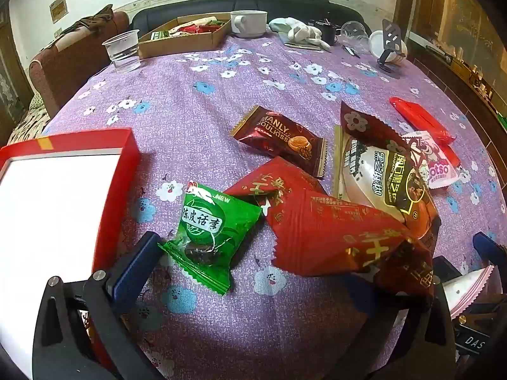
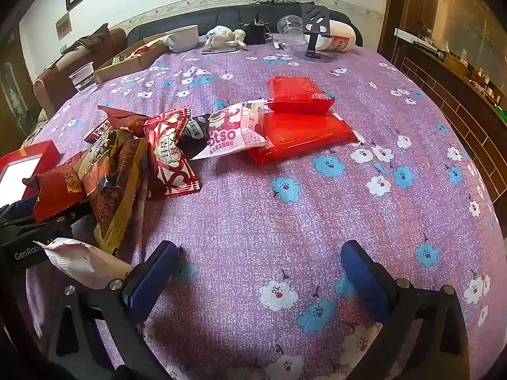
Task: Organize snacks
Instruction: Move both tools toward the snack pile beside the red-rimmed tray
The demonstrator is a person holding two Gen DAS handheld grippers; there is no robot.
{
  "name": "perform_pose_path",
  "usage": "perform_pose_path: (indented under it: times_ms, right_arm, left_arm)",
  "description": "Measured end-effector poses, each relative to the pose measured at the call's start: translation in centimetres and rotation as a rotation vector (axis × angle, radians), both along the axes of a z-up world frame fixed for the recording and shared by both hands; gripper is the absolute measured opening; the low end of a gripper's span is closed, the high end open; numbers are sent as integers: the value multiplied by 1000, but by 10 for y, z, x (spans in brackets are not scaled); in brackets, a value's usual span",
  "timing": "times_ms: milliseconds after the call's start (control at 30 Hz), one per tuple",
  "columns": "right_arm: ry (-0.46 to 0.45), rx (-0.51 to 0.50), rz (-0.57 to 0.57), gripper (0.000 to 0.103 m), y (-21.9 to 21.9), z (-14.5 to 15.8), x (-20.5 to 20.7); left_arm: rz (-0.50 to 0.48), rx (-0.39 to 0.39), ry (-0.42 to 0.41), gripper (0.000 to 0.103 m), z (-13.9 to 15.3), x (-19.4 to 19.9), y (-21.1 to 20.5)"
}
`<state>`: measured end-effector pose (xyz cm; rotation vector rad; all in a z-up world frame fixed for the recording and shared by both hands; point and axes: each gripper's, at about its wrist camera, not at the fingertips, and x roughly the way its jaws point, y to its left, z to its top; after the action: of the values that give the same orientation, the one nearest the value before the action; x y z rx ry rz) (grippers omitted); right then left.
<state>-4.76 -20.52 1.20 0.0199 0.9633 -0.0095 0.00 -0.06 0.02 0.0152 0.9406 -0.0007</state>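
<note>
My left gripper (image 1: 250,262) gapes over the green packet (image 1: 210,231); red box (image 1: 126,164) edge at nine o'clock. Right gripper (image 2: 259,272) spread wide, bare tablecloth (image 2: 317,221) toward twelve.

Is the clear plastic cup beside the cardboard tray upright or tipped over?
Upright. The clear plastic cup stands on its base with its rim up, beside the cardboard tray.

Far beyond the fingers: clear plastic cup (image 1: 122,51), white mug (image 1: 248,22), white gloves (image 1: 299,33), black phone stand (image 2: 313,36), all on the floral purple tablecloth (image 2: 285,209).
</note>
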Motion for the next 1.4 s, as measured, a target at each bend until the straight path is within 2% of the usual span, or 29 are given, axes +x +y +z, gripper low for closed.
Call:
perform_pose_path:
  times_ms: [700, 733, 833, 900, 967, 1000, 1200, 1300, 1400]
  right_arm:
    - [13, -5, 7, 103, 0, 1, 1]
    - [37, -3, 22, 103, 0, 2, 2]
    - [124, 2, 101, 103, -1, 2, 12]
    - [179, 0, 139, 103, 3, 0, 12]
    - [237, -6, 202, 103, -1, 0, 15]
    - [253, -7, 225, 103, -3, -1, 14]
    - [264, -24, 280, 103, -13, -5, 4]
    - [264, -27, 280, 103, -13, -6, 5]
    - [262, -28, 284, 103, -13, -4, 7]
  left_arm:
    - [0, -5, 1, 103, 0, 0, 1]
    - [2, -4, 11, 103, 0, 0, 0]
    - [-22, 5, 148, 103, 3, 4, -3]
    - [-4, 73, 225, 103, 8, 2, -9]
    - [32, 192, 212, 103, 22, -6, -15]
    - [36, 216, 192, 103, 32, -10, -17]
    - [49, 236, 60, 103, 109, -30, -16]
    - [71, 238, 42, 103, 136, -32, -6]
    - [85, 210, 43, 103, 156, -32, 4]
